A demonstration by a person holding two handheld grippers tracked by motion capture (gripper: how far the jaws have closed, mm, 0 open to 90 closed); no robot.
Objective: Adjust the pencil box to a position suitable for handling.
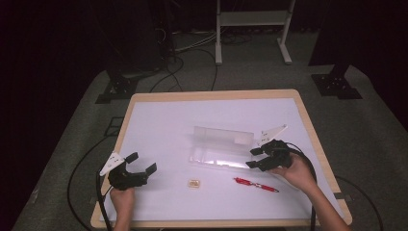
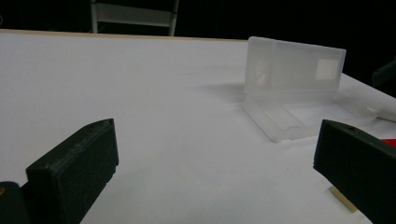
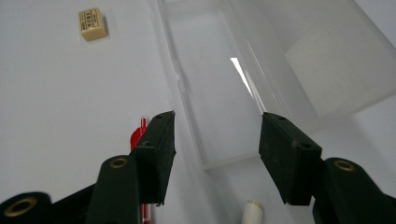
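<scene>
The right gripper is hovering at the near right end of the clear plastic case, its jaws standing partly apart with nothing between them; they are not pressing on the case. In the right gripper view the tray of the case is running away from the jaws, bare inside as far as I can see, and its lid is standing up along the far side. The left gripper is resting wide apart and holding nothing, low over the desk at the near left, well apart from the case.

Judging from how things are lying, the case is already opened, and filling it looks like the work left. The red pen is lying on the desk just in front of the right hand, near the case but outside it, and the small tan eraser is sitting between the two grippers, also outside. So I would say the job is sitting at an early stage.

Some of it is hard to read. In the right gripper view the pen is mostly hidden behind one jaw, and a small white stub is poking up between the jaws at the bottom edge; it may be part of the gripper, but I cannot tell. The printing on the eraser is too small to make out.
</scene>
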